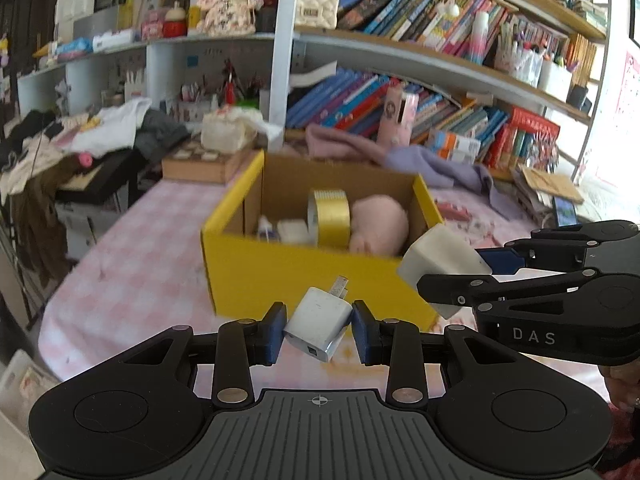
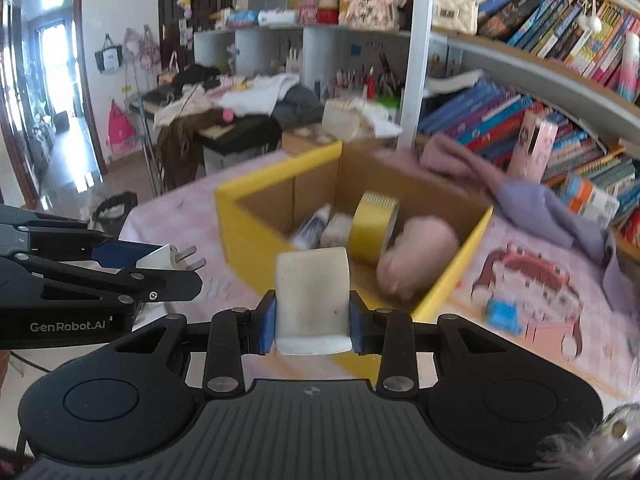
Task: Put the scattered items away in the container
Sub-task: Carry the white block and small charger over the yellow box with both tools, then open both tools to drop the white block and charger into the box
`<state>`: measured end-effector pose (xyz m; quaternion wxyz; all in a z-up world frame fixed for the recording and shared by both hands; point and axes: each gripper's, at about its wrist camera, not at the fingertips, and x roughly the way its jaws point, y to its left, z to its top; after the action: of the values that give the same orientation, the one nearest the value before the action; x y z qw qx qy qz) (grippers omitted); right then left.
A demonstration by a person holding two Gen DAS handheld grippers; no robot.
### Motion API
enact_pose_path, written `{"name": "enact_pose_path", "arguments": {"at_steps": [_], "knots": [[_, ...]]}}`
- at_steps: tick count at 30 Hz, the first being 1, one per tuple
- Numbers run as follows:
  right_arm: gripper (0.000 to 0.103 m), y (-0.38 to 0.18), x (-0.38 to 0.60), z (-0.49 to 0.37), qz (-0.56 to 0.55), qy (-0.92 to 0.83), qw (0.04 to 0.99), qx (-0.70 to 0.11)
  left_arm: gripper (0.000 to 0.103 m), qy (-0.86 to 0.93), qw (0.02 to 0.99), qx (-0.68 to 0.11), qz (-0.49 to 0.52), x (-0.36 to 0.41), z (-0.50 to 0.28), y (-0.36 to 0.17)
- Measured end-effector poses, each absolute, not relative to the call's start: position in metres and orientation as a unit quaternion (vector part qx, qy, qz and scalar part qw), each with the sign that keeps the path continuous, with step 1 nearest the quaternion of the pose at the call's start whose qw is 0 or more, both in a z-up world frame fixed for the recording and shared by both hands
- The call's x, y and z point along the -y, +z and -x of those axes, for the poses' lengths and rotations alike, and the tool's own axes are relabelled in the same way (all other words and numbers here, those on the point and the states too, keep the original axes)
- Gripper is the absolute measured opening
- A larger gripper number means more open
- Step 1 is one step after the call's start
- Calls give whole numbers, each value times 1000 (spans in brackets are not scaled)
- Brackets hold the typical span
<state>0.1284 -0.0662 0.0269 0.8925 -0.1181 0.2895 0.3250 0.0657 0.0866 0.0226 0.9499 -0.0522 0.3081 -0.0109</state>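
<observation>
A yellow cardboard box (image 1: 280, 276) (image 2: 256, 224) stands on the pink checked cloth and holds a yellow tape roll (image 1: 330, 216) (image 2: 372, 224), a pink plush (image 1: 380, 224) (image 2: 416, 256) and small white items. My left gripper (image 1: 320, 330) is shut on a white plug charger (image 1: 318, 322), held in front of the box; it also shows in the right wrist view (image 2: 168, 258). My right gripper (image 2: 312, 320) is shut on a white eraser-like block (image 2: 312, 296), held near the box's near right corner; the block also shows in the left wrist view (image 1: 440, 264).
Purple and pink cloths (image 2: 540, 200) lie behind the box by the bookshelf (image 1: 440, 92). A small blue item (image 2: 504, 314) lies on the cloth at the right. A wooden tray (image 1: 208, 164) and a heap of clothes (image 1: 100, 132) sit at the far left.
</observation>
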Motion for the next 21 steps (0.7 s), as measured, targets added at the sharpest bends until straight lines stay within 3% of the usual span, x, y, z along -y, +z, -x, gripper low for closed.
{"name": "enact_pose_path", "arguments": {"at_steps": [10, 21], "knots": [[33, 43, 62, -191, 127, 328, 897, -267, 33, -18, 958, -286, 22, -84, -136, 38], [33, 2, 37, -264, 193, 342, 856, -337, 34, -34, 937, -348, -19, -82, -214, 8]]}}
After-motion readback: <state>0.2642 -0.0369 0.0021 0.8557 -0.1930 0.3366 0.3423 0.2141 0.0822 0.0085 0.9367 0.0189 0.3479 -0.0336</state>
